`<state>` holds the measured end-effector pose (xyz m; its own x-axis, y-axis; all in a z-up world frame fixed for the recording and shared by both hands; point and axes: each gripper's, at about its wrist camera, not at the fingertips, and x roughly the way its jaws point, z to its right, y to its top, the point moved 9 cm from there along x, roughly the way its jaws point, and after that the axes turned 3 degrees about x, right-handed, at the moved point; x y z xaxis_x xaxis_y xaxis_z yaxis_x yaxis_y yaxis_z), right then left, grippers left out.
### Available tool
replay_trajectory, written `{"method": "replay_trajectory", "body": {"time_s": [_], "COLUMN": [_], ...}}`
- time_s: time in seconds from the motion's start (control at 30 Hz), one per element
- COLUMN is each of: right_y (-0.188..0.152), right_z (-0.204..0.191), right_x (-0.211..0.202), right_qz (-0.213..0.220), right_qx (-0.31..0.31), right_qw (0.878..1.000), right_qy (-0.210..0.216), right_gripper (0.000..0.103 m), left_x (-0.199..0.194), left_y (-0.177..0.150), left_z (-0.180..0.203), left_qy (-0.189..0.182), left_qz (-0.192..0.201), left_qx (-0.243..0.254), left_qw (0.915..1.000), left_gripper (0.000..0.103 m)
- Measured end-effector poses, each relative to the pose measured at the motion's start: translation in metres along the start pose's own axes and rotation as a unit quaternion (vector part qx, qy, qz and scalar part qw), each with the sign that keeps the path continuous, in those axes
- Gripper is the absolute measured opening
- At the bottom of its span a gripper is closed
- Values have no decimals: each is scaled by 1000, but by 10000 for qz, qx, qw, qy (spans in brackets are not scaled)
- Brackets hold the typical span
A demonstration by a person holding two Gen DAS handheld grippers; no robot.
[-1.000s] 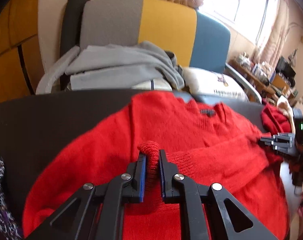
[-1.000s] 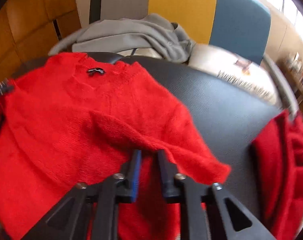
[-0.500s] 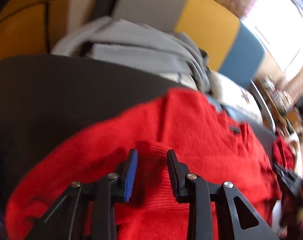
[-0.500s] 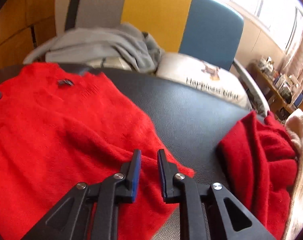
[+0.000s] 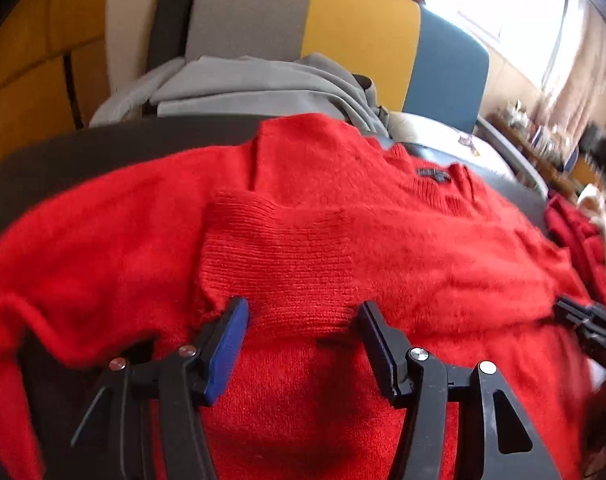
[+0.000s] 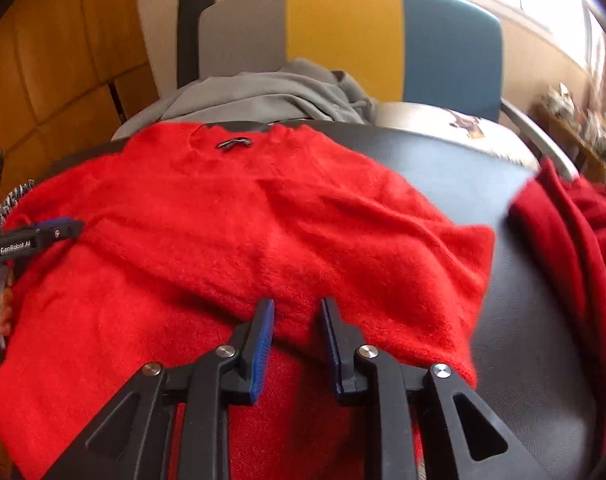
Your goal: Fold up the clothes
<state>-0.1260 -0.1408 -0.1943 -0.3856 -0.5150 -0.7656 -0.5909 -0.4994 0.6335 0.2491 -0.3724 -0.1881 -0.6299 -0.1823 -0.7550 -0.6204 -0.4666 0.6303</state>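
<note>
- The red sweater (image 5: 343, 248) is lying spread on the black table (image 6: 483, 168), both sleeves already folded in across the body; the lengthwise fold is looking still to come.
- The left gripper (image 5: 303, 316) is tilting down over the ribbed cuff (image 5: 279, 248), its jaws opening, the cuff between them but loose.
- The right gripper (image 6: 297, 312) is angling down likewise, its jaws opening off the other sleeve's edge.
- A darker red garment (image 6: 575, 248) is sitting to the right.

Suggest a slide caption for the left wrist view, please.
Left claw opening above a folded-in sleeve of the red sweater.
</note>
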Motion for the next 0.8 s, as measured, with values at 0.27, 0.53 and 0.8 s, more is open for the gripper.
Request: {"method": "replay_trajectory", "body": {"time_s": [0.27, 0.53, 0.8], "right_y": [-2, -5, -4], "right_z": [11, 2, 3], "right_x": [2, -4, -4], "right_qz": [1, 127, 154], "right_qx": [-143, -458, -499], "right_qw": [9998, 9973, 9966], "right_qy": [-98, -552, -629], "right_gripper": [22, 26, 27], "left_x": [-34, -176, -217], "left_y": [-10, -127, -232], "left_z": [2, -79, -151], "left_qy": [-234, 387, 1014], "left_qz": [-72, 317, -8], "left_qx": [-469, -1335, -2562], "left_qw": [9986, 9898, 9613], "left_gripper": [57, 57, 57]}}
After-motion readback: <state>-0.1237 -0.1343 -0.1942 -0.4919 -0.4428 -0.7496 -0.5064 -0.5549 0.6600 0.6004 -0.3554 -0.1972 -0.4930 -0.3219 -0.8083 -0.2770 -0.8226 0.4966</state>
